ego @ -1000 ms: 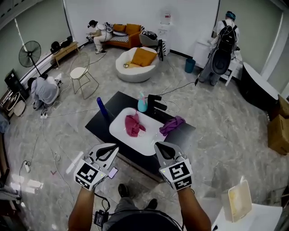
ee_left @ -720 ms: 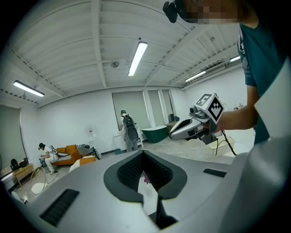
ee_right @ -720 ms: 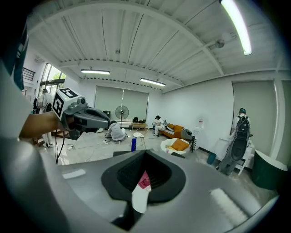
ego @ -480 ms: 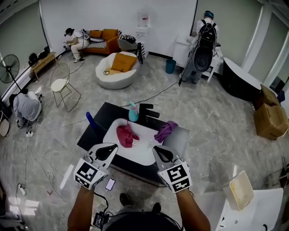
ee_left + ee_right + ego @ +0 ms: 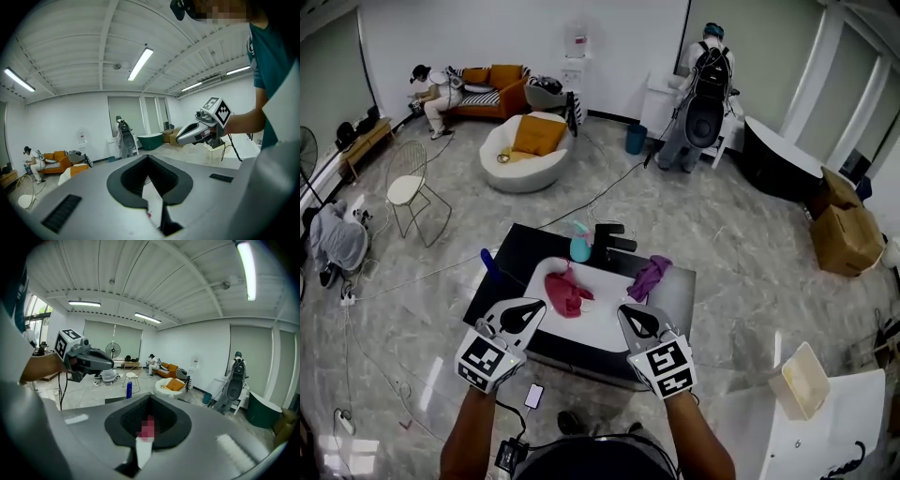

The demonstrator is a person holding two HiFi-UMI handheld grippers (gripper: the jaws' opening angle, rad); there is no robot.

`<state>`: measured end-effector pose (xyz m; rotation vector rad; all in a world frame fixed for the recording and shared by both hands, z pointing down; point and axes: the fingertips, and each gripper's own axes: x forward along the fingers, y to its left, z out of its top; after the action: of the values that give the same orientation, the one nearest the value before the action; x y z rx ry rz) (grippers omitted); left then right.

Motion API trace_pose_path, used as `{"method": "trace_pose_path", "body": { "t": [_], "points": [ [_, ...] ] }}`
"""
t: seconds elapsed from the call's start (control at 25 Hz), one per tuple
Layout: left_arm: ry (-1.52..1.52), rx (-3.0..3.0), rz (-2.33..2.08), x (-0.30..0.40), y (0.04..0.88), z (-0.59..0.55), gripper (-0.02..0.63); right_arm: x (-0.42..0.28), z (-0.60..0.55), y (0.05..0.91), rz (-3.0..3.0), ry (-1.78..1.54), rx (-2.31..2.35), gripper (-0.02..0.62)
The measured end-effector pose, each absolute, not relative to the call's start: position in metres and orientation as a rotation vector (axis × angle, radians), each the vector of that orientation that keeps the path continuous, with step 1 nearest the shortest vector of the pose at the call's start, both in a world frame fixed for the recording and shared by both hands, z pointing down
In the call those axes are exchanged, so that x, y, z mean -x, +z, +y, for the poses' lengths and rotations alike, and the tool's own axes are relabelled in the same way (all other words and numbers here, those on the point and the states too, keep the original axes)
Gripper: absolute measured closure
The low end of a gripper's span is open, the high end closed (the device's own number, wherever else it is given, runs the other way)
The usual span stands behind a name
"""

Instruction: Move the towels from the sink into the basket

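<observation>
Stepped in: near edge of the sink (image 5: 598, 330) now at both tips, open floor (image 5: 750, 272) all around.
My left gripper (image 5: 532, 309) and right gripper (image 5: 630, 311) side by side, tilted slightly down, jaws closed, empty.

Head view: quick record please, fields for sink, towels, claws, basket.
sink: white basin set in a dark counter, ahead of both claws
red towel: bunched inside the sink, left of middle
purple towel: at the sink's right edge
left claw: shut, empty, touching no towel
right claw: shut, empty, touching no towel
basket: not certain; a pale container on the white table at right may be it
task state: no towel moved yet
</observation>
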<state>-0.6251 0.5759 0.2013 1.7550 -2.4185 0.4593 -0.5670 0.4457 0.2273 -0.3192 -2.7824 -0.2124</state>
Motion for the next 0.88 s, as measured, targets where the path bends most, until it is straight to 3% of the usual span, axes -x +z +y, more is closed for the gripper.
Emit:
{"method": "trace_pose_path", "body": {
  "t": [0.88],
  "points": [
    [0.46, -1.633, -2.395, 0.713, 0.239, 0.596, 0.6, 0.667, 0.44, 0.269, -2.701, -0.192, 0.418, 0.584]
  ]
}}
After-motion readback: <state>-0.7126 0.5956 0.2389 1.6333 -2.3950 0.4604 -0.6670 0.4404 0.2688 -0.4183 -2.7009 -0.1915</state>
